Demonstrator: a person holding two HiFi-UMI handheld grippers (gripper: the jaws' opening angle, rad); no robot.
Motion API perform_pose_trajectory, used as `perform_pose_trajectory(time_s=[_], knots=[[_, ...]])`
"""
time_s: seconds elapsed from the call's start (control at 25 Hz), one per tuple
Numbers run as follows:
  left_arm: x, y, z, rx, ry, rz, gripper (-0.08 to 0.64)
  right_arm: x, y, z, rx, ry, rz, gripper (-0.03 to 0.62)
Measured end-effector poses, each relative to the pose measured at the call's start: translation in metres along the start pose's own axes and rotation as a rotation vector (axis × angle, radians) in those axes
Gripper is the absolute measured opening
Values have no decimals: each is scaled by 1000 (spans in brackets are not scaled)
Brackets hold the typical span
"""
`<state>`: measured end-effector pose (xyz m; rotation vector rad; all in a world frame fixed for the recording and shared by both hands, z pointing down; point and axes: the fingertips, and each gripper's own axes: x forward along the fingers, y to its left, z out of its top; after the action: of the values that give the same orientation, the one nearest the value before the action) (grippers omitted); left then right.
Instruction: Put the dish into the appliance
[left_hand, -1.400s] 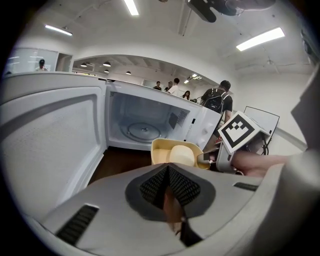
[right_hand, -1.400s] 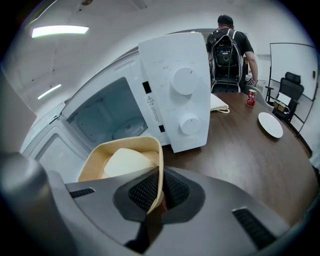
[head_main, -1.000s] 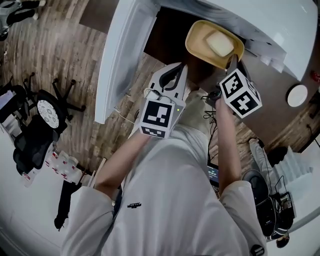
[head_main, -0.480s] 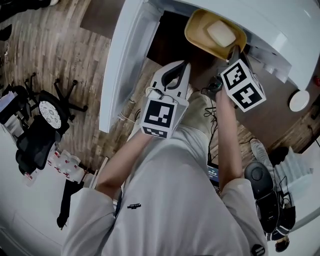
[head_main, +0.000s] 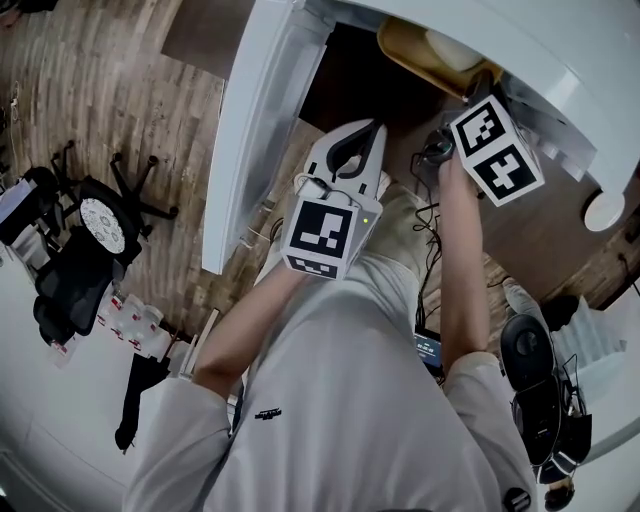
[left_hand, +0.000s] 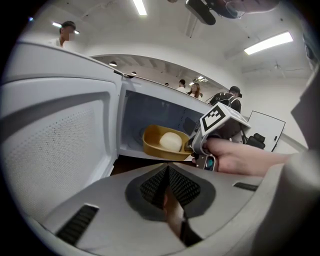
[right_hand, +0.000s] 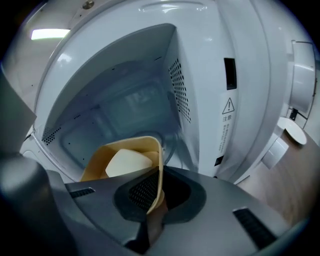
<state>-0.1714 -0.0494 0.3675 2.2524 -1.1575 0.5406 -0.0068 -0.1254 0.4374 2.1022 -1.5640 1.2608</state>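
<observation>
My right gripper pinches the rim of the tan oblong dish at the white microwave mouth. The small print on its warning-triangle sticker is unreadable. My left gripper is closed and empty.

You've got a brown worktop carrying the white microwave, door swung open, with a small white round plate near its right side, and below it a wood-plank floor with a black office chair at far left.
</observation>
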Motion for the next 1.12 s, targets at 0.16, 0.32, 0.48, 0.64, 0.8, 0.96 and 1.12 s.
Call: perform_pose_trajectory(time_s=[0.16, 0.32, 0.48, 0.64, 0.8, 0.96, 1.12], knots=[[1, 3, -2, -4, 3, 3, -3, 6, 5, 4, -3, -10, 0, 5], [2, 3, -2, -5, 1, 4, -2, 12, 10, 10, 8, -26, 1, 5], [2, 1, -4, -3, 3, 1, -2, 15, 15, 15, 49, -46, 24, 18], [1, 0, -4, -2, 4, 2, -2, 13, 21, 25, 62, -100, 82, 36], [1, -2, -5, 2, 5, 1, -3, 7, 22, 26, 31, -119, 104, 92], [2, -4, -5, 3, 5, 0, -2, -1, 29, 19, 17, -131, 165, 143], [2, -6, -4, 4, 4, -3, -3, -10, 43, 12, -13, -151, 258, 210]])
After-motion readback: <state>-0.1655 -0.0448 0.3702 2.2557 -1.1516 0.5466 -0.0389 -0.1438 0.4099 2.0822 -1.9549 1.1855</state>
